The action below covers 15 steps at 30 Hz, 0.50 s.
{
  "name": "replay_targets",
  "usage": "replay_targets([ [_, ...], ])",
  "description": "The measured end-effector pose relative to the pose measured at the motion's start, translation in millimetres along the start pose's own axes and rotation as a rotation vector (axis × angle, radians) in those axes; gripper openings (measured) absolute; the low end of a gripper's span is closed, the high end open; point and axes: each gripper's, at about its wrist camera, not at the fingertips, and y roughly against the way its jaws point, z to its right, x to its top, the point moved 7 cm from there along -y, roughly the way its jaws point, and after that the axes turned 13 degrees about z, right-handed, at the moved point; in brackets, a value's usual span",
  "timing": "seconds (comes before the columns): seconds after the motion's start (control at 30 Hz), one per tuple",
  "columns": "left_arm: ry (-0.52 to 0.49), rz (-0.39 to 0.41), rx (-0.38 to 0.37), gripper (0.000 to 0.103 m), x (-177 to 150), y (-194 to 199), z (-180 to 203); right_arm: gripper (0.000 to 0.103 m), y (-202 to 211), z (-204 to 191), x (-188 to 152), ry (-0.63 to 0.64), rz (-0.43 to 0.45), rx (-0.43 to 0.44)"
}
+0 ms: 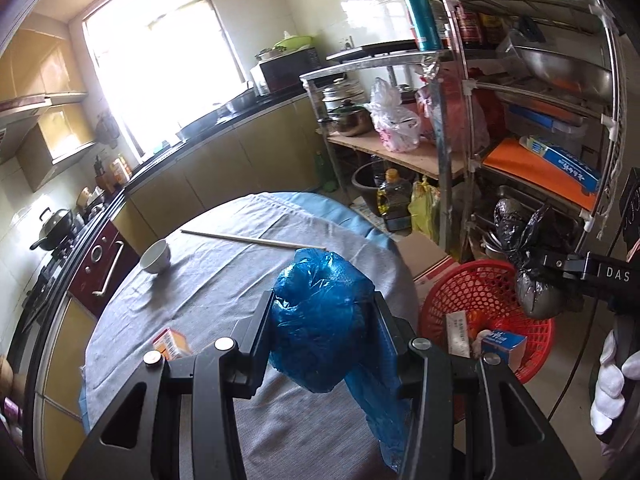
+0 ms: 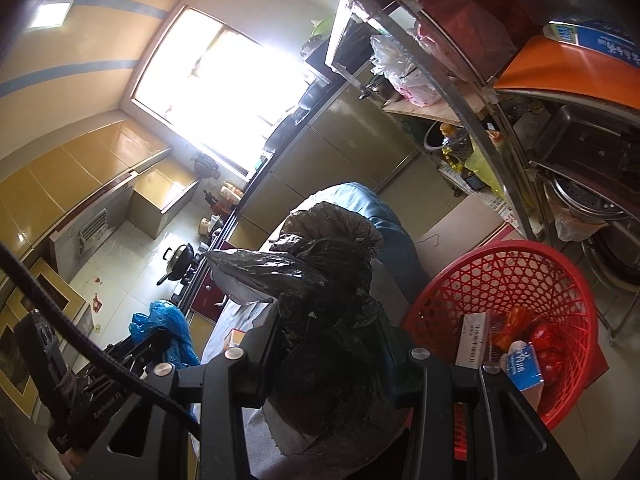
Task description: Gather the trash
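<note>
My left gripper [image 1: 322, 304] is shut on a crumpled blue plastic bag [image 1: 320, 320], held above the grey-clothed round table [image 1: 224, 280]. A tail of the bag hangs down to the right. My right gripper [image 2: 328, 320] is shut on a knotted black plastic bag [image 2: 324, 288]; the left wrist view shows that black bag [image 1: 528, 264] hanging over the red mesh basket [image 1: 460, 292]. The basket [image 2: 520, 272] stands on the floor right of the table and holds a white carton, a small blue-and-white carton [image 2: 522, 364] and red wrappers. An orange box [image 1: 172, 342] lies on the table near my left fingers.
A white bowl [image 1: 156, 256] and a pair of chopsticks [image 1: 252, 239] lie on the far part of the table. A metal shelf rack [image 1: 532, 120] packed with pots, bags and boxes stands behind the basket. A cardboard box [image 1: 424, 256] sits between table and basket. Kitchen counter and stove run along the left.
</note>
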Motion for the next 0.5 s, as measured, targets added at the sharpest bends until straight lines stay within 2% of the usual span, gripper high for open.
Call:
replay_targets([
  [0.5,-0.046,0.013,-0.137,0.047,18,-24,67,0.043,22,42,8,-0.046,0.017,-0.076],
])
